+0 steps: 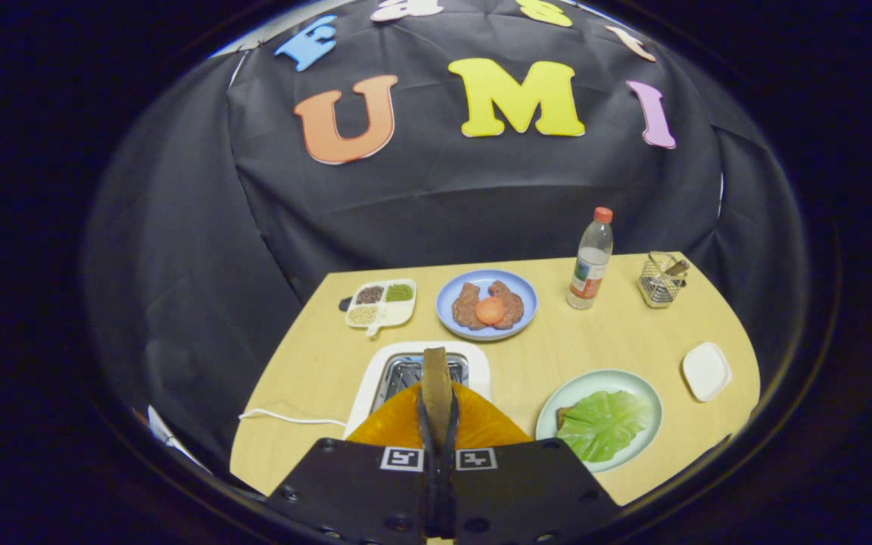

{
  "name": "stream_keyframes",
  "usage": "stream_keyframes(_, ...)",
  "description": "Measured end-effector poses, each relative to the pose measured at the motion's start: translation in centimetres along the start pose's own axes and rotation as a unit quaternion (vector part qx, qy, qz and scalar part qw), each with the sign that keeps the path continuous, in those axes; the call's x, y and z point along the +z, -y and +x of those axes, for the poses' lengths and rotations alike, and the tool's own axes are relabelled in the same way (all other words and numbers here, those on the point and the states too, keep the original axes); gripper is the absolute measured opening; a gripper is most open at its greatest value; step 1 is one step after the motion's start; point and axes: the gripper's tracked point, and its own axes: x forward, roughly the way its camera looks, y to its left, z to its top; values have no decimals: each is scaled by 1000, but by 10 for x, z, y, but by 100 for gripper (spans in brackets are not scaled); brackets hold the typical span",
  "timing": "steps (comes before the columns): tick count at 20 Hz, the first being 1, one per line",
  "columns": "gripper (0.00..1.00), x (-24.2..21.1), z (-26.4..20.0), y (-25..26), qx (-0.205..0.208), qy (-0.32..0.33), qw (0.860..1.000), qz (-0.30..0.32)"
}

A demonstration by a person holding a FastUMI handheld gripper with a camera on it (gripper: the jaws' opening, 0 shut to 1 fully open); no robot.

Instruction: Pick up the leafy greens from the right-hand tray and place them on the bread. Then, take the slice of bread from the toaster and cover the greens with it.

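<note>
Our fingers (pixel 437 412) are drawn almost together at the lower middle of the frame, pinching a thin slice of bread (pixel 436 382) edge-on between them, so both press on it. The slice stands upright above the white toaster (pixel 421 375), whose open slot shows just beyond the fingertips; whether the bread's lower edge has cleared the slot we cannot tell. To the lower right of the fingers we see the pale green plate (pixel 636 382) with the leafy greens (pixel 602 424) lying flat on it, and a brown corner of the bottom bread (pixel 563 415) peeks out from under the leaf at its left side. A strip of bare wooden table (pixel 527 363) lies between the toaster and this plate, and nothing stands in it. The plate sits close to the table's near edge at the lower right. A small white dish (pixel 705 371) lies just right of the plate, near the table's right edge. Farther back, at the middle of the frame, a blue plate (pixel 447 299) holds two brown patties with a tomato slice (pixel 490 310) on top. Left of it is a white divided tray (pixel 381 304) of grains. To the upper right stand a clear bottle (pixel 591 261) with a red cap and a wire basket (pixel 661 280), both well apart from the green plate. A white cord (pixel 284 416) runs left from the toaster across the table toward its left edge.
</note>
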Motion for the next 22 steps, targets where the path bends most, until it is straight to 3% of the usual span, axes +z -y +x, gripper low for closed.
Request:
stream_keyframes(5, 1, 52, -47, 28, 24, 43, 998, 39)
stream_keyframes(9, 1, 67, -59, 77, 12, 63, 997, 51)
stream_keyframes(17, 1, -1, -6, 151, -26, 18, 999, 29)
stream_keyframes(22, 1, -34, 23, 162, -18, 1, 999, 40)
